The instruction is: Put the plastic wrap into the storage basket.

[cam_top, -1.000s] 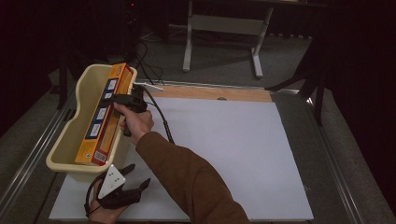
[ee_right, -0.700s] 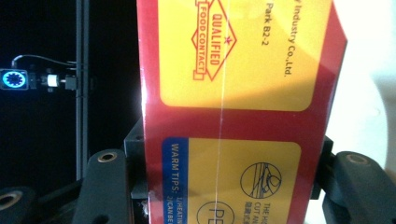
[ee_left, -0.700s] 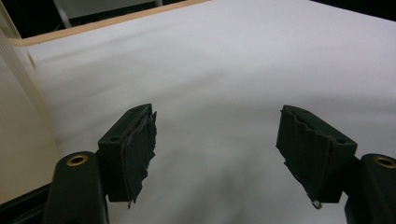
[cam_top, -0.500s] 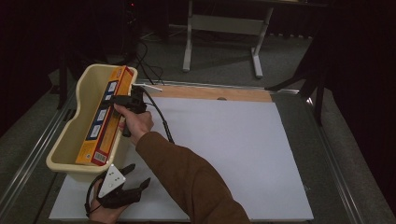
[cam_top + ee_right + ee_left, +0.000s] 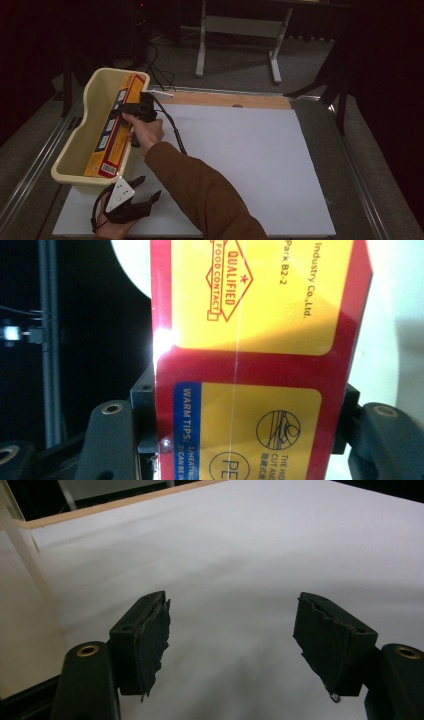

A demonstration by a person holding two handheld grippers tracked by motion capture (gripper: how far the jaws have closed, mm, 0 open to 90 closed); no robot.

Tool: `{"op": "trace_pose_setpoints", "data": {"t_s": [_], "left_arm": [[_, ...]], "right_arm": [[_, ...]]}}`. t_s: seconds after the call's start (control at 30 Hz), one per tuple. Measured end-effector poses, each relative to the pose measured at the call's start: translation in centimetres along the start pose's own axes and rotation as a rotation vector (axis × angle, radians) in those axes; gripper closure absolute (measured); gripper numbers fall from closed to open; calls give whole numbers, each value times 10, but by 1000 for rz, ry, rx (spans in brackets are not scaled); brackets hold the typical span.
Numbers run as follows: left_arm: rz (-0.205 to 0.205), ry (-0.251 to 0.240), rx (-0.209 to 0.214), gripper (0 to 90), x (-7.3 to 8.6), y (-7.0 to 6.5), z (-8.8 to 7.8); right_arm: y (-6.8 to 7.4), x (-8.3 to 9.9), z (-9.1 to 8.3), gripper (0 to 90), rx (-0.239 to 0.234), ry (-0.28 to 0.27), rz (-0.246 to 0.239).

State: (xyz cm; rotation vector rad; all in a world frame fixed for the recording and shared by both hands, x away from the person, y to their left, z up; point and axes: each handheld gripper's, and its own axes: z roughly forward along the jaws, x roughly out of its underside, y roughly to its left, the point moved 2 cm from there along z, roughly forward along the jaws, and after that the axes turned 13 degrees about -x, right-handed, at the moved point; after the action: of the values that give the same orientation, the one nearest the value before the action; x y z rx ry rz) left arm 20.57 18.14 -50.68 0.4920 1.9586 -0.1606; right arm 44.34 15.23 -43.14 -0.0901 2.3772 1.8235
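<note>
A long red and yellow box (image 5: 112,137) lies lengthwise in the cream plastic bin (image 5: 75,145) at the table's left edge. My right gripper (image 5: 121,111) reaches over the bin's near rim and spans the box across its width. In the right gripper view the box (image 5: 260,315) lies between the jaws of the right gripper (image 5: 247,407), both pads against its sides. Those jaws have just been opening a little. My left gripper (image 5: 150,187) rests low at the front left over the white sheet (image 5: 240,545). That left gripper (image 5: 230,630) is open with nothing between its fingers.
The white sheet (image 5: 240,155) covers most of the table, with a wooden strip (image 5: 225,100) along its far edge. Metal rails (image 5: 30,170) run down both sides. A table frame (image 5: 240,30) stands on the floor beyond.
</note>
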Motion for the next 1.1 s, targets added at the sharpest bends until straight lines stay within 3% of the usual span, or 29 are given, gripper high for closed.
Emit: {"op": "trace_pose_setpoints", "data": {"t_s": [0.3,0.6,0.7,0.83,1.1], "left_arm": [[-25,-5,-6,296,0,3,-1],[-8,0,-6,304,0,2,-1],[-12,1,-13,299,0,2,-1],[-26,1,-15,304,0,5,-1],[-23,0,-17,293,0,4,-1]], "right_arm": [[4,3,4,354,56,12,-22],[6,4,3,333,103,18,-36],[7,5,2,330,106,25,-45],[14,7,0,307,58,41,-33],[17,6,-10,349,61,80,-81]]}}
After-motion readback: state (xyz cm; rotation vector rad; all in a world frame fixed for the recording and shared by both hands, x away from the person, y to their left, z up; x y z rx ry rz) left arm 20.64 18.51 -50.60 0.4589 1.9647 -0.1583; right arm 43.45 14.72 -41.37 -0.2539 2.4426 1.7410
